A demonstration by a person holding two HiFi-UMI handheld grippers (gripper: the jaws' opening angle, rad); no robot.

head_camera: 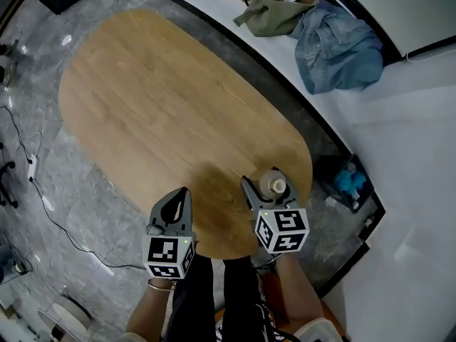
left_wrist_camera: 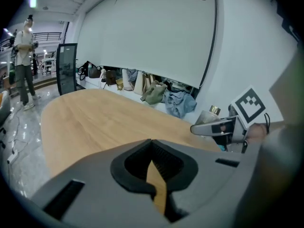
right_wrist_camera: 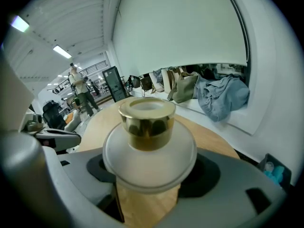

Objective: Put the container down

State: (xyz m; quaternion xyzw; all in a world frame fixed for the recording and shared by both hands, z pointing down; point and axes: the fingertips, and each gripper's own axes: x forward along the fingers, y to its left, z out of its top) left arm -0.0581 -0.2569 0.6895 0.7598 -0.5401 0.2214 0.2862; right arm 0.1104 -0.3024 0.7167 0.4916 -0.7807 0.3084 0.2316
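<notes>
The right hand-held gripper (head_camera: 271,193) reaches forward from the person's forearm (head_camera: 296,291) over the near, right end of the bench (head_camera: 164,112), with its marker cube (head_camera: 282,229) facing up. Its jaws are clamped on either side of the container (right_wrist_camera: 149,146), a round frosted white bottle with a gold cap (right_wrist_camera: 146,121), held upright. Bench wood shows below it between the jaws, but whether its base touches the bench cannot be told.

The left hand-held gripper (head_camera: 183,193) is held level just beside the right one at the bench's near edge, and a bracelet (head_camera: 161,285) shows on the wrist behind it. Its jaws are pressed together at the tips with nothing between them; only a thin sliver of bench shows through lower down.

Past the far side of the bench, a white ledge (head_camera: 399,98) carries an olive jacket (head_camera: 274,9) and a blue denim garment (head_camera: 338,45) bunched together. A dark bin (head_camera: 350,182) with something blue inside sits on the floor to the right.
</notes>
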